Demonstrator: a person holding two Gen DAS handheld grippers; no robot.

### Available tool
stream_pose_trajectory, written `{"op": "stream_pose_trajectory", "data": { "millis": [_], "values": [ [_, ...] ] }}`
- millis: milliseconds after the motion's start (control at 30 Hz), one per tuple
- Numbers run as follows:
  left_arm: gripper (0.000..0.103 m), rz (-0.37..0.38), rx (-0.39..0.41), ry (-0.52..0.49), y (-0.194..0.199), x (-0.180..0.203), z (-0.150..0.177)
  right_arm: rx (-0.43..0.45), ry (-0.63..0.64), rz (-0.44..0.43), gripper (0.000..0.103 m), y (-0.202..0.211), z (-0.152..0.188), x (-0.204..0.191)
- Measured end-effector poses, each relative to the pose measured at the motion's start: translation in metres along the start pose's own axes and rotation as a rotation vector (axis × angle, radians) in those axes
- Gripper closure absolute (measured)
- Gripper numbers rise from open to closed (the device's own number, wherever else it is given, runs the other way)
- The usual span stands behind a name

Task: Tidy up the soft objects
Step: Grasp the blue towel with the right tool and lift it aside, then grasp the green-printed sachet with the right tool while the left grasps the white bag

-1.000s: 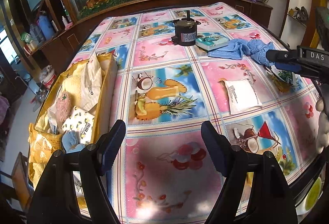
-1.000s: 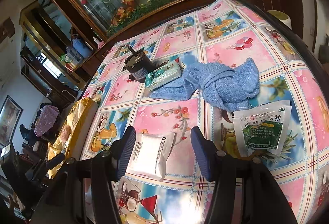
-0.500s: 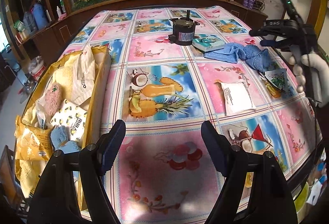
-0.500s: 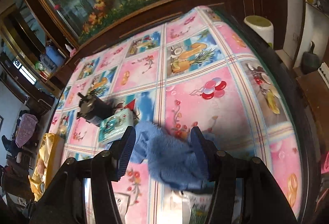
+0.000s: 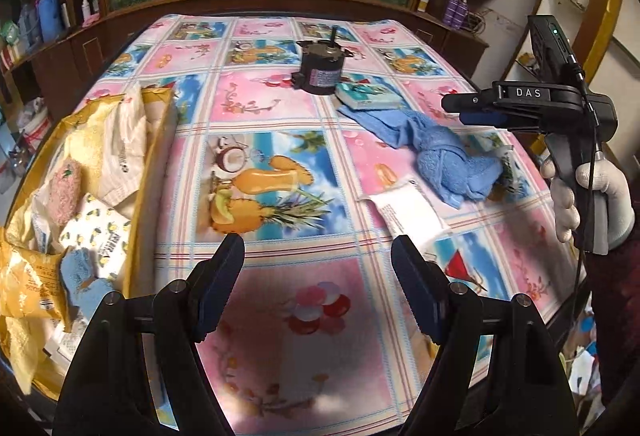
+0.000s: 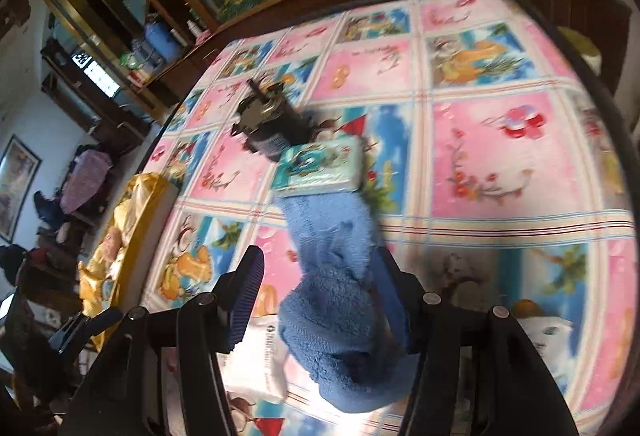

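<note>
A crumpled blue towel (image 5: 444,156) lies on the patterned tablecloth at the right; it also shows in the right wrist view (image 6: 340,296) between the fingers. My right gripper (image 6: 320,296) is open above the towel, its jaws on either side of it; in the left wrist view it (image 5: 472,108) hovers over the towel. My left gripper (image 5: 318,272) is open and empty over the table's near middle. A yellow bag (image 5: 48,196) at the left holds several soft packets and cloths. A white packet (image 5: 408,208) lies in front of the towel.
A black motor (image 5: 320,68) and a teal tissue pack (image 5: 368,96) stand behind the towel. A green-printed sachet (image 6: 548,332) lies partly under the towel's right side. A wooden cabinet with a flower display runs behind the table.
My right gripper swung over the blue towel and came down around it, the jaws still apart. My left gripper rose a little and tilted; the towel has not moved.
</note>
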State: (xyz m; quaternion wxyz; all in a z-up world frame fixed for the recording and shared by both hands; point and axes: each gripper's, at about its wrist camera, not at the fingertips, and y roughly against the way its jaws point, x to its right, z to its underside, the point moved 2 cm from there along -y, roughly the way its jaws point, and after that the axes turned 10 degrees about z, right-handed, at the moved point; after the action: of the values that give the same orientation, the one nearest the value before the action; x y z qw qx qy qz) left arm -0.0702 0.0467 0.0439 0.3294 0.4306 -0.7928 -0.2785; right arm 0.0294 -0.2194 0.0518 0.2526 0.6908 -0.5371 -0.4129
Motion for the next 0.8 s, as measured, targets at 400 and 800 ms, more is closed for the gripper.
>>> {"op": "stream_pose_trajectory", "data": {
  "millis": [400,800],
  "values": [
    [0.026,0.241,-0.087,-0.103,-0.059,0.033,-0.020,0.060,-0.185,0.126,0.045,0.037,0.033,0.085],
    [0.018,0.169,-0.146,-0.222,-0.112,0.062,-0.020,0.038,-0.210,0.139,0.043,0.017,0.048,0.098]
  ]
}}
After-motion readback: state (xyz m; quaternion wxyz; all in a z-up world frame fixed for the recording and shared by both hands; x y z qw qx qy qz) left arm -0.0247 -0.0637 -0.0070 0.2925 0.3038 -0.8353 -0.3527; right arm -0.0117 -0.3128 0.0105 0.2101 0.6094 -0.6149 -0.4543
